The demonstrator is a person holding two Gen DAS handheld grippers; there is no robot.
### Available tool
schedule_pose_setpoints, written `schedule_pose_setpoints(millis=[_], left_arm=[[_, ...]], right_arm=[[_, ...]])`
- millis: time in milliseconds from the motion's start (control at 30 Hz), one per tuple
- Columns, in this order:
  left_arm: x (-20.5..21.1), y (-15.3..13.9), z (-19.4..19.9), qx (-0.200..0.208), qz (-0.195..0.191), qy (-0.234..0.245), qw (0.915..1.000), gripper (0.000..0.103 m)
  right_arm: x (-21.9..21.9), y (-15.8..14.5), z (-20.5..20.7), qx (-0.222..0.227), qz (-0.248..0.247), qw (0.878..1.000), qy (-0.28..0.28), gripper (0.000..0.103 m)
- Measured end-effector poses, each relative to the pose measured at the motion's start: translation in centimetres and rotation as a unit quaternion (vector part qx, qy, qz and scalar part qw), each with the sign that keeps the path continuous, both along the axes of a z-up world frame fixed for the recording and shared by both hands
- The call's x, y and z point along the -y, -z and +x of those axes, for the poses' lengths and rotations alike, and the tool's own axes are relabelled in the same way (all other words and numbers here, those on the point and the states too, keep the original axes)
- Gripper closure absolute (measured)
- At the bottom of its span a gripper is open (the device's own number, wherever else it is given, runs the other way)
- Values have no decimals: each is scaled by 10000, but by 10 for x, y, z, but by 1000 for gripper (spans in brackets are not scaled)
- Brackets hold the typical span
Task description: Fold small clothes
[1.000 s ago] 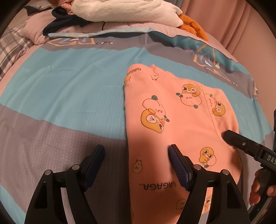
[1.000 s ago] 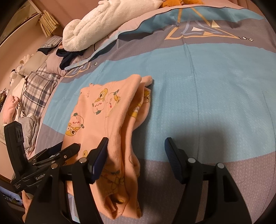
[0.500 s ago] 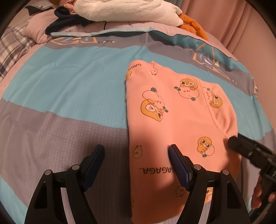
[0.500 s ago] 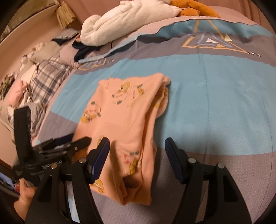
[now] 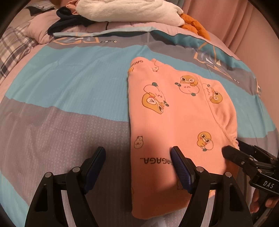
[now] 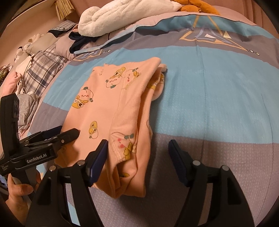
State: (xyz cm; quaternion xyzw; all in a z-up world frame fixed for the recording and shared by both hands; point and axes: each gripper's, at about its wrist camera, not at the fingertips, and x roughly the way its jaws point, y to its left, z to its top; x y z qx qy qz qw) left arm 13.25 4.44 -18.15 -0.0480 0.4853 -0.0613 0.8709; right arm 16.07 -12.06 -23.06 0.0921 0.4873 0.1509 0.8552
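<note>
Pink garment [image 5: 176, 111] lies folded lengthwise on bed [image 5: 69, 90]. Left gripper [image 5: 137, 167] released; right gripper [image 6: 137, 157] opening, apparently straddling near edge for the next fold.

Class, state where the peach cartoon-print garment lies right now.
In both wrist views the peach cartoon-print garment lies folded on the blue-and-grey striped bedspread, between the left gripper and right gripper, below the white fluffy blanket.
</note>
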Motion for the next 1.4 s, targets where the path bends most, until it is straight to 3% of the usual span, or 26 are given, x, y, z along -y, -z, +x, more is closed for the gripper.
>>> schedule_pose_setpoints(millis=[767, 1167, 1333, 1400], left_arm=[[1, -4, -21, -80, 76, -2, 9999, 27], [6, -21, -36, 44, 265, -10, 9996, 26], [10, -31, -44, 108, 335, -6, 9994, 26], [11, -36, -48, 129, 343, -15, 9993, 21]], right_arm=[[-1, -1, -23, -38, -284, 9996, -38, 31], [-7, -22, -41, 170, -372, 9990, -170, 31], [-11, -34, -52, 330, -375, 9985, -204, 23], [-13, -40, -56, 394, -383, 9983, -199, 20]])
